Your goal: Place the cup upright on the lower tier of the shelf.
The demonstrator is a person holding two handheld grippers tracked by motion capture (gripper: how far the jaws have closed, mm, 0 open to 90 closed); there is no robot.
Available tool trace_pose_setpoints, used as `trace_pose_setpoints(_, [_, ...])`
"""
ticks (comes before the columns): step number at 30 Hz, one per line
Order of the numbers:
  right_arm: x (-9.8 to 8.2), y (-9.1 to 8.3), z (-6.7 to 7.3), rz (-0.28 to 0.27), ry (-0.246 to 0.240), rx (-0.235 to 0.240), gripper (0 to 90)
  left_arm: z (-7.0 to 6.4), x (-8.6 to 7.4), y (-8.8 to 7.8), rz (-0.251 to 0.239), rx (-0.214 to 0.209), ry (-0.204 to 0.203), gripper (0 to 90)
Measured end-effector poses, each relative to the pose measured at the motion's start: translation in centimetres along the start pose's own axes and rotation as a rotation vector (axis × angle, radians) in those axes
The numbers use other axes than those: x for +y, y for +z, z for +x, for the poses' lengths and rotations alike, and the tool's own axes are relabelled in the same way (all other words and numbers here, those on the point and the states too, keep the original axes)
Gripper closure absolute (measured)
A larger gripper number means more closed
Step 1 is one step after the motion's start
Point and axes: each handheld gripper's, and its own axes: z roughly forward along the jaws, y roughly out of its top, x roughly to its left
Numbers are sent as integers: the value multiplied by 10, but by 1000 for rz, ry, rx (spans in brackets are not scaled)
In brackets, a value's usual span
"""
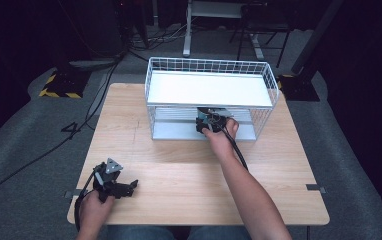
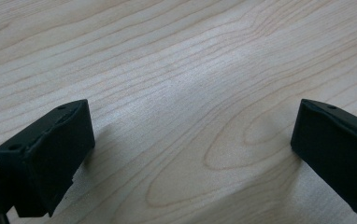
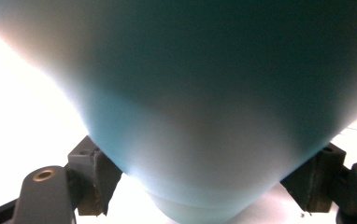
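A white wire rack (image 1: 151,95) with two shelves stands at the back of the wooden table (image 1: 189,175). My right gripper (image 1: 210,123) reaches into the rack's lower shelf (image 1: 176,131), under the white upper shelf. It is shut on a teal, cup-like object (image 1: 202,118). In the right gripper view this teal object (image 3: 214,102) looms close and blurred, and both jaws press its narrow lower part. My left gripper (image 1: 132,185) rests low over the table's front left corner. In the left gripper view its jaws stand wide apart with bare wood between them, so the left gripper (image 2: 193,137) is open.
The rack's upper shelf (image 1: 209,89) is a bare white board. Black cables (image 1: 39,157) run over the grey floor left of the table. A yellow-and-black striped base (image 1: 59,86) sits at the back left, and desk legs (image 1: 186,35) stand behind the rack.
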Motion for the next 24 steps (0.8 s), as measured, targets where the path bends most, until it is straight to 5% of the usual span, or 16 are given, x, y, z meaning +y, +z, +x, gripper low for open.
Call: trace_pose_setpoints(24, [-8,14,-5,48,41,21,230,0,0,0,0,1,0,0])
